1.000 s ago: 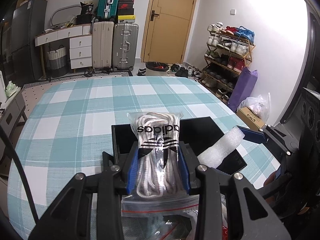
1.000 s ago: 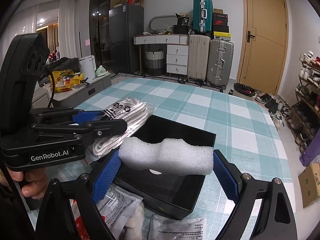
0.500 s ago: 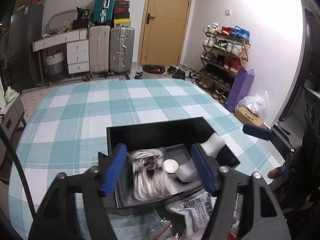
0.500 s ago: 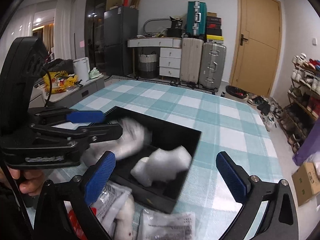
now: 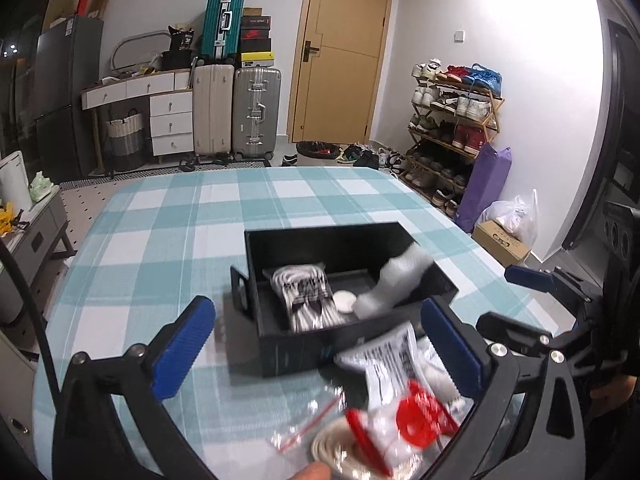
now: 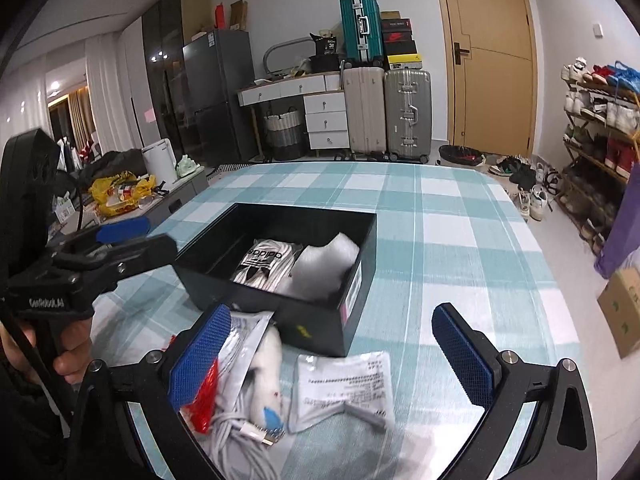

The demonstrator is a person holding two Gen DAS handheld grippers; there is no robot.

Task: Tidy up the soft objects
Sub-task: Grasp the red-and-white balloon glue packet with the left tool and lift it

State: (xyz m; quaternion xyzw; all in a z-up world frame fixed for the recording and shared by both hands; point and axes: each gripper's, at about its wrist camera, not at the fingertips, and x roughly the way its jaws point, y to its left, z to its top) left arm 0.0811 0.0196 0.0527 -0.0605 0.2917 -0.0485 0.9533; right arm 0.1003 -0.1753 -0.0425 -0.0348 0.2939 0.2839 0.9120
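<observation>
A black box stands on the checked table. In it lie a bag of white adidas laces and a white foam piece. My left gripper is open and empty, held above the near side of the box. My right gripper is open and empty, over a pile of plastic bags in front of the box. A bag with a red item and a cable bundle lie in that pile.
The table has a teal and white checked cloth. Suitcases, drawers and a door stand at the far wall. A shoe rack is on the right. A low cabinet with clutter is at the left.
Both grippers opened and let the laces bag and the foam piece drop into the box. Both have pulled back toward the near side, over the pile of bags.
</observation>
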